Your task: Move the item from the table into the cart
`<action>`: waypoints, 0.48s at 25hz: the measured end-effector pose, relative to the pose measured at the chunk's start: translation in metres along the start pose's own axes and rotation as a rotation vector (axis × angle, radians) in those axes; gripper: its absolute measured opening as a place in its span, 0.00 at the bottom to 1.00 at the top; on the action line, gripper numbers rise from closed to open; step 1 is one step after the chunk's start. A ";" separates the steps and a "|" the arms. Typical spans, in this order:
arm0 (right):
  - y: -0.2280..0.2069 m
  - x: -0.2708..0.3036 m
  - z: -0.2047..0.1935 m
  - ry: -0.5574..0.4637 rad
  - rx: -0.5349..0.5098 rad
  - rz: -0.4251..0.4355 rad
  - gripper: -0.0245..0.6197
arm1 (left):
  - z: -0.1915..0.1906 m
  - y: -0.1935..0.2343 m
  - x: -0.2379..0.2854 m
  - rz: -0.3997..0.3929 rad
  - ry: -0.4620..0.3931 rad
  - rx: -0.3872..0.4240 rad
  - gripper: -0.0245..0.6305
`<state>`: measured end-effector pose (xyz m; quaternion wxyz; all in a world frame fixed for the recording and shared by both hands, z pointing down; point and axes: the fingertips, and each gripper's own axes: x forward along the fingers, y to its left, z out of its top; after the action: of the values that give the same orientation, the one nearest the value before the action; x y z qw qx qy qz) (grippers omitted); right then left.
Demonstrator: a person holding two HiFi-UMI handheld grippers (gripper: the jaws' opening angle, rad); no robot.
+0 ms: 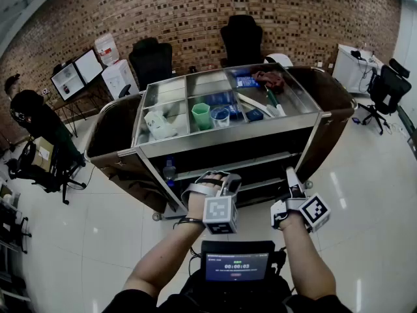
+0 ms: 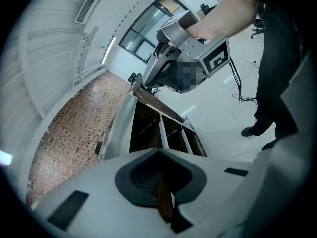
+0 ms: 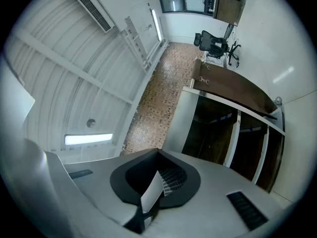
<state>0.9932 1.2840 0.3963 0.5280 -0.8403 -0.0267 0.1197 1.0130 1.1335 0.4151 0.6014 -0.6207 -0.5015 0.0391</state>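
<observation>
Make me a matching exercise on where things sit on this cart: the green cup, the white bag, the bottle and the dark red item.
Things:
1. green cup
2. white bag
3. bottle
4. dark red item

Places:
A. lower shelf, under the top tray
B. back right compartment
C. front middle compartment
D. front left compartment

Pairs: 1-C, 2-D, 3-A, 4-B

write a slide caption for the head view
left gripper and right gripper, both shut and empty, held before the cart
</observation>
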 end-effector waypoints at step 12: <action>0.021 0.013 -0.006 0.013 0.017 0.115 0.04 | -0.040 -0.002 0.020 0.065 0.045 -0.024 0.04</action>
<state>1.0057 1.2717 0.3781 0.5278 -0.8366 0.0259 0.1447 1.0478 1.1182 0.4391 0.6033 -0.6446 -0.4680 0.0385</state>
